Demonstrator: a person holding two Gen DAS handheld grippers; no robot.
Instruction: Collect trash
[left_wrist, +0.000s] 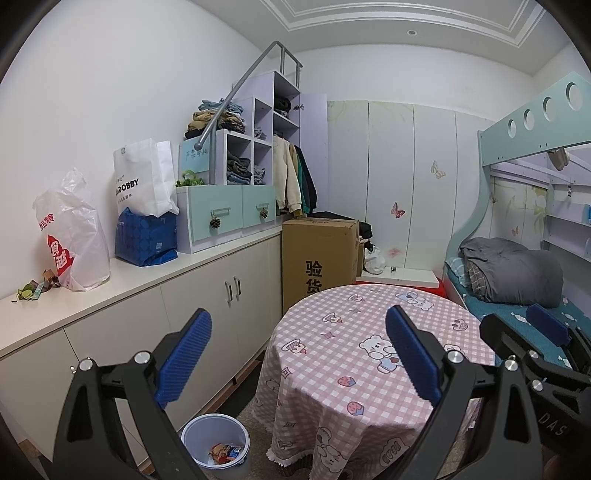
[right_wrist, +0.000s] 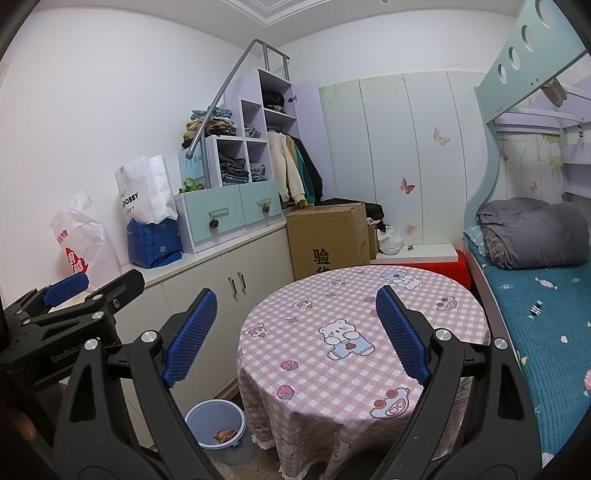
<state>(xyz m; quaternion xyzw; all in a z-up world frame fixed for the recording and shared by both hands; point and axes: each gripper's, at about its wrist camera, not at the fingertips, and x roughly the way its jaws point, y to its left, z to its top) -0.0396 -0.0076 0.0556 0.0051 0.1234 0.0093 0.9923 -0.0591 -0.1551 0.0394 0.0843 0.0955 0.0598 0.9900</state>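
My left gripper (left_wrist: 299, 354) is open and holds nothing; it hangs over the near edge of the round table. My right gripper (right_wrist: 295, 334) is open too, level with it and just to its right, and also shows in the left wrist view (left_wrist: 526, 326). A grey-blue trash bin (left_wrist: 216, 445) (right_wrist: 218, 430) stands on the floor left of the table, with crumpled wrappers (left_wrist: 225, 452) (right_wrist: 224, 435) at its bottom. Small scraps of trash (left_wrist: 33, 290) lie on the white counter at the far left, beside a plastic bag.
The table wears a pink checked cloth (left_wrist: 369, 332) (right_wrist: 351, 314). Along the left wall runs a low cabinet counter (left_wrist: 147, 273) with a white plastic bag (left_wrist: 74, 240), paper bags and drawers. A cardboard box (left_wrist: 319, 254) stands behind the table. A bunk bed (right_wrist: 546, 317) fills the right.
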